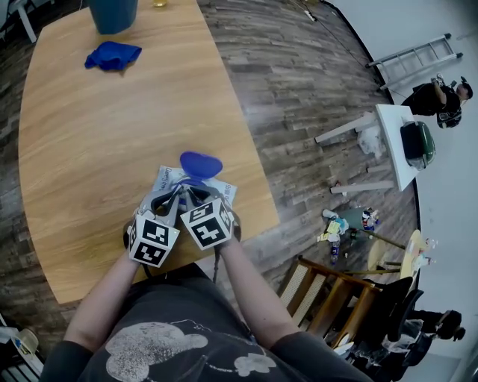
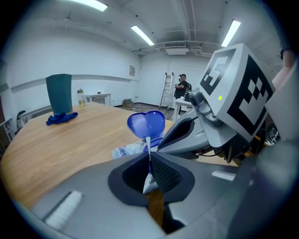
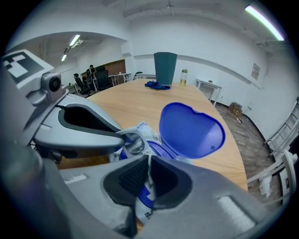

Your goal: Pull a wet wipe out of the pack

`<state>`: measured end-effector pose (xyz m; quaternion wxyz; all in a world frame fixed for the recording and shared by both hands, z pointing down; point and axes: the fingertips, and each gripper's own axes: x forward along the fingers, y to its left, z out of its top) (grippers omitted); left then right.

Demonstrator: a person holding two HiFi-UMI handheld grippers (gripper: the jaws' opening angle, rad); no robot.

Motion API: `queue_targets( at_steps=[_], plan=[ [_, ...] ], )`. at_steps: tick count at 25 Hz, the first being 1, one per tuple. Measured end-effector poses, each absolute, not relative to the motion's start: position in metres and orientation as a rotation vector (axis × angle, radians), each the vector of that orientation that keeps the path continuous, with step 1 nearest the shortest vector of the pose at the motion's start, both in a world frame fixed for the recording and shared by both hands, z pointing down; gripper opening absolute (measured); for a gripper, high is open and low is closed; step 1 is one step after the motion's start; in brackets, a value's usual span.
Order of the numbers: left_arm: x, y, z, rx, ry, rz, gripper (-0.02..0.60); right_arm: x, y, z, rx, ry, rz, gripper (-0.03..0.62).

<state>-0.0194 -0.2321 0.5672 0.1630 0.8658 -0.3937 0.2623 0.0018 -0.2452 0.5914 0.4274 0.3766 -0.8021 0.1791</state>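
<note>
On a wooden tabletop, a teal container and a crumpled blue cloth sit at the far left. At the near right edge, a person works two hand-held grippers side by side over a wet wipe pack, its blue lid flipped up. The left gripper has its fingers closed on a thin edge of the pack's wrapper. Just beside it, the right gripper has its fingers closed on a white strip by the pack's opening; whether that is wipe or wrapper cannot be told. A ladder lies on the floor far right.
</note>
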Motion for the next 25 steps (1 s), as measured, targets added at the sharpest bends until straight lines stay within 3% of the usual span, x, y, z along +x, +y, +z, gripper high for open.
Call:
queue_targets(
  at_steps=[25],
  plan=[
    [-0.032,-0.236,0.569,2.491,-1.089,0.787,0.034,0.028,-0.223,0.473,1.214,-2.137,0.355,0.006]
  ],
)
